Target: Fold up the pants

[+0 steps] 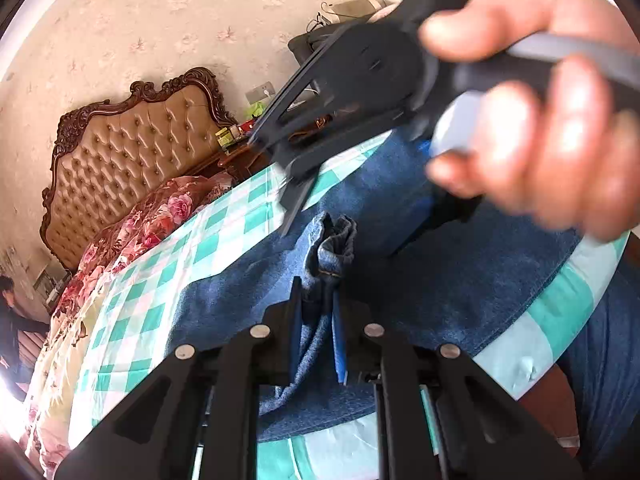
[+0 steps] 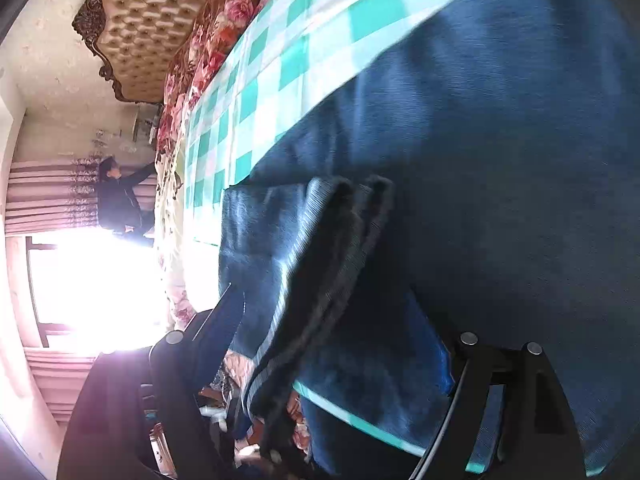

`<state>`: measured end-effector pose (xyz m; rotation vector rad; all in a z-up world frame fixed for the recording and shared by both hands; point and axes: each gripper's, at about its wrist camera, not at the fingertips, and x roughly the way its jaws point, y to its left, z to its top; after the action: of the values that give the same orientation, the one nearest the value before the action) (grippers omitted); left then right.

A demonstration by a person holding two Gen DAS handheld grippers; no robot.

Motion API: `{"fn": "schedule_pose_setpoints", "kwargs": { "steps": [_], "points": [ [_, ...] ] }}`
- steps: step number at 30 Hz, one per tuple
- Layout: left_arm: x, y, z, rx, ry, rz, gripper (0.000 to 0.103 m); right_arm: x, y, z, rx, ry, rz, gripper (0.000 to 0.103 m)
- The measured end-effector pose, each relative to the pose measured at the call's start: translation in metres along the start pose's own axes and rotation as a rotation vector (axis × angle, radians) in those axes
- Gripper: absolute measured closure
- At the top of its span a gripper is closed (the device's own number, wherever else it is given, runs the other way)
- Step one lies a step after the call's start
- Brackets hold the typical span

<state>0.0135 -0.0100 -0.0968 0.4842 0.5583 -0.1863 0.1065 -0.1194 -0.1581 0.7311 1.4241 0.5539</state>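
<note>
The jeans (image 1: pixel 460 280) lay spread on the checked sheet (image 1: pixel 168 280) of the bed, filling the left view from its centre out toward four o'clock. The left gripper (image 1: pixel 318 300) was clamped on a bunched hem or cuff of the denim, the cloth pinched between nearly closed jaws and lifted a little off the sheet, probably so that end could be carried over for a fold. The right gripper (image 1: pixel 296 200), held in a blurred hand (image 1: pixel 540 120) at two o'clock, stood with its jaws wide and nothing pressed between them, angled down at the denim as though reaching for a second hold. Only the left view showed that hand and the outside of the right gripper, along with the pinch itself. The right view, turned on its side, showed instead a thick folded edge of jeans (image 2: pixel 320 280) running between the spread jaws of the right gripper (image 2: pixel 344 344), whether touching a pad I could not tell. It also showed another person (image 2: pixel 120 196) at nine o'clock by the window (image 2: pixel 96 288), and the headboard (image 2: pixel 160 20) at eleven.
</note>
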Motion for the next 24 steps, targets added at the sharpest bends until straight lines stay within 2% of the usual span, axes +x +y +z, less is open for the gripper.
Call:
{"fn": "schedule_pose_setpoints", "kwargs": {
  "steps": [2,3,4,5,6,8,11,14,16,23,24],
  "points": [
    [-0.002,0.0,0.0,0.003,-0.004,0.005,0.09,0.008,0.012,0.009,-0.037,-0.01,-0.021,0.027],
    [-0.003,-0.001,0.001,0.004,-0.007,0.006,0.09,0.01,0.019,0.014,-0.075,-0.032,-0.054,0.045],
    [-0.004,-0.004,0.002,0.008,-0.011,0.011,0.09,0.013,0.026,0.017,-0.117,-0.053,-0.099,0.074],
    [-0.006,-0.008,0.001,0.014,-0.014,0.017,0.091,0.013,0.033,0.019,-0.165,-0.074,-0.146,0.087],
    [-0.007,-0.014,0.005,0.031,-0.022,0.02,0.091,0.008,0.038,0.018,-0.212,-0.1,-0.16,0.092],
    [-0.01,-0.029,0.008,0.052,-0.041,0.008,0.092,-0.01,0.041,0.013,-0.282,-0.158,-0.188,0.092],
    [-0.004,-0.047,0.014,0.055,-0.05,-0.04,0.092,-0.036,0.028,0.009,-0.3,-0.215,-0.232,0.093],
    [0.0,-0.073,0.021,0.089,-0.065,-0.083,0.092,-0.052,0.001,0.011,-0.272,-0.227,-0.248,0.093],
    [0.009,-0.087,0.022,0.11,-0.049,-0.115,0.092,-0.054,-0.019,0.014,-0.257,-0.216,-0.262,0.093],
    [0.027,-0.105,0.017,0.129,-0.006,-0.13,0.092,-0.045,-0.05,0.02,-0.234,-0.197,-0.168,0.092],
    [0.029,-0.107,0.017,0.138,-0.003,-0.126,0.092,-0.046,-0.054,0.021,-0.22,-0.199,-0.154,0.089]
  ]
}}
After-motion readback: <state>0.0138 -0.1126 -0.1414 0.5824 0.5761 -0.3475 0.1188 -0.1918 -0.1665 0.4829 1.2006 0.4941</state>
